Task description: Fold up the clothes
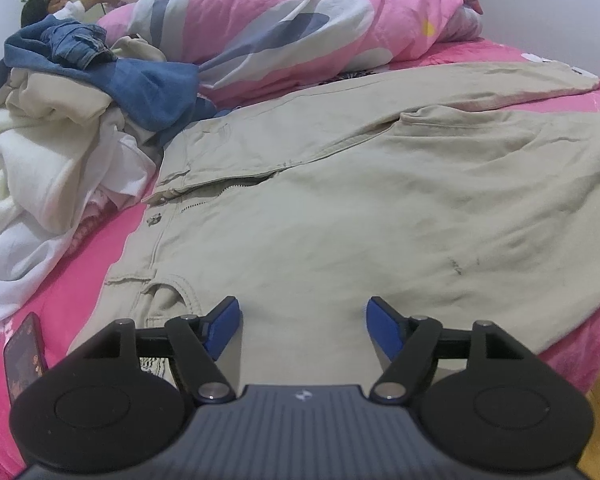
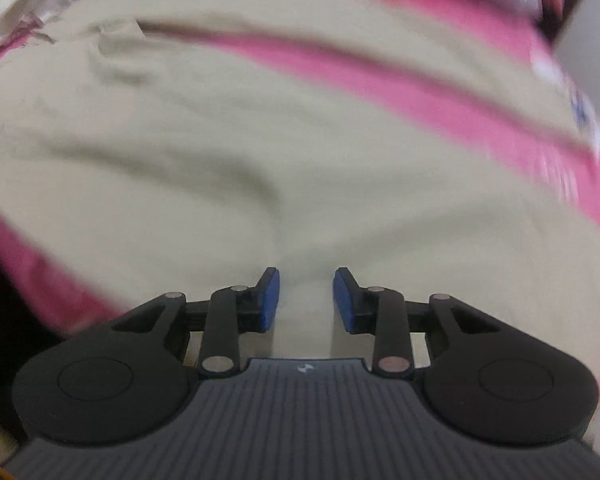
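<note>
- The bed (image 1: pixel 80 292), under a pink sheet, holds everything.
- A pink quilt (image 1: pixel 300 20) is bunched along its far side.
- The beige trousers (image 1: pixel 340 208) lie spread flat across the middle, waistband toward the pile, zip showing.
- A pile (image 1: pixel 60 128) of white, cream and blue clothes sits at the left, just beside the trousers.
- A person (image 1: pixel 56 0) lies beyond the pile.
- The left gripper (image 1: pixel 302 320) hangs over the trousers near the waist, jaws wide apart, nothing between them.
- The right gripper (image 2: pixel 306 300) is above the trousers in a blurred view, jaws partly apart, pads clear of the cloth.
- A phone (image 1: pixel 24 352) lies at the bed's near left edge.
</note>
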A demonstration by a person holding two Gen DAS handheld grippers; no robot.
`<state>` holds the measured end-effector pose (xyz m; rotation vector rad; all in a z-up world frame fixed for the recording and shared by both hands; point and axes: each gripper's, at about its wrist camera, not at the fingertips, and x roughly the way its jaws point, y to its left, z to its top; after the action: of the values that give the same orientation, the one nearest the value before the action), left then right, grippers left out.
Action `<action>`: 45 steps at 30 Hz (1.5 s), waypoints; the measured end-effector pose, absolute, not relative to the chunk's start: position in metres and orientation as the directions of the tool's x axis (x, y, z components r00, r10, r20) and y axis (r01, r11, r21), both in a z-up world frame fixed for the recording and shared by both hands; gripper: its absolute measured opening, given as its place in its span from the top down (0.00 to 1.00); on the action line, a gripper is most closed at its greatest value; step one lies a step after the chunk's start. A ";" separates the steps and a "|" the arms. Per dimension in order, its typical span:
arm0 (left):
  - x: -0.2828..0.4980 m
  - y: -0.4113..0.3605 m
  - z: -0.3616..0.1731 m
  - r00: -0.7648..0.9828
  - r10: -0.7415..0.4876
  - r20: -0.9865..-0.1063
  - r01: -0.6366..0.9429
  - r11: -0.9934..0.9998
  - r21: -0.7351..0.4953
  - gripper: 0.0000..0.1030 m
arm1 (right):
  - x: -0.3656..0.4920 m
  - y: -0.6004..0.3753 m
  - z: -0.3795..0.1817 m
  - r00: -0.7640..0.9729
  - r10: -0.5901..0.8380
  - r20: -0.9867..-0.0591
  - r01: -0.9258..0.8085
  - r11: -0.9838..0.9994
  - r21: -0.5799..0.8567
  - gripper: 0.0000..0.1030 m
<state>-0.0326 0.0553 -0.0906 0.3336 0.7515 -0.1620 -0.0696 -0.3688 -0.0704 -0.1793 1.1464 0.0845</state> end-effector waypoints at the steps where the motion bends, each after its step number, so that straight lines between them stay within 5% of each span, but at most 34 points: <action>1: -0.032 0.056 -0.091 0.721 -0.027 -0.692 0.263 0.935 0.238 0.30 | -0.075 -0.371 -0.069 0.397 -0.051 -0.916 -0.162 0.979 -0.124 0.69; 4: -0.031 0.056 -0.090 0.720 -0.029 -0.693 0.272 0.931 0.244 0.30 | -0.069 -0.378 -0.049 0.516 -0.067 -0.854 -0.082 0.989 -0.127 0.68; 8: -0.030 0.056 -0.089 0.716 -0.028 -0.697 0.266 0.935 0.236 0.30 | -0.052 -0.361 -0.051 0.693 0.029 -0.720 -0.082 0.996 -0.039 0.40; 14: -0.030 0.058 -0.085 0.711 -0.036 -0.702 0.270 0.936 0.226 0.27 | -0.083 -0.358 -0.094 0.534 0.059 -0.843 -0.082 0.996 0.018 0.40; 17: -0.030 0.056 -0.084 0.711 -0.044 -0.702 0.289 0.928 0.234 0.26 | -0.097 -0.357 -0.084 0.457 -0.033 -0.889 -0.098 0.991 -0.087 0.41; 24: -0.032 0.047 -0.078 0.714 -0.059 -0.698 0.307 0.922 0.237 0.22 | -0.048 -0.319 -0.050 0.696 0.049 -0.716 -0.101 0.994 -0.030 0.39; 33: -0.037 0.049 -0.072 0.734 -0.062 -0.677 0.300 0.923 0.240 0.21 | -0.053 -0.304 -0.079 0.449 0.092 -0.889 -0.263 0.964 -0.033 0.39; 41: -0.034 0.037 -0.068 0.738 -0.072 -0.671 0.324 0.910 0.259 0.21 | -0.015 -0.288 -0.072 0.669 0.144 -0.730 -0.141 0.988 0.065 0.39; 45: -0.040 0.040 -0.067 0.751 -0.050 -0.658 0.308 0.909 0.282 0.21 | -0.037 -0.266 -0.098 0.637 0.113 -0.762 -0.199 0.980 -0.020 0.38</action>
<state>-0.0398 0.0401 -0.0670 0.3910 0.6978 -0.2014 -0.0370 -0.2663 -0.0980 -0.1058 0.8619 0.1785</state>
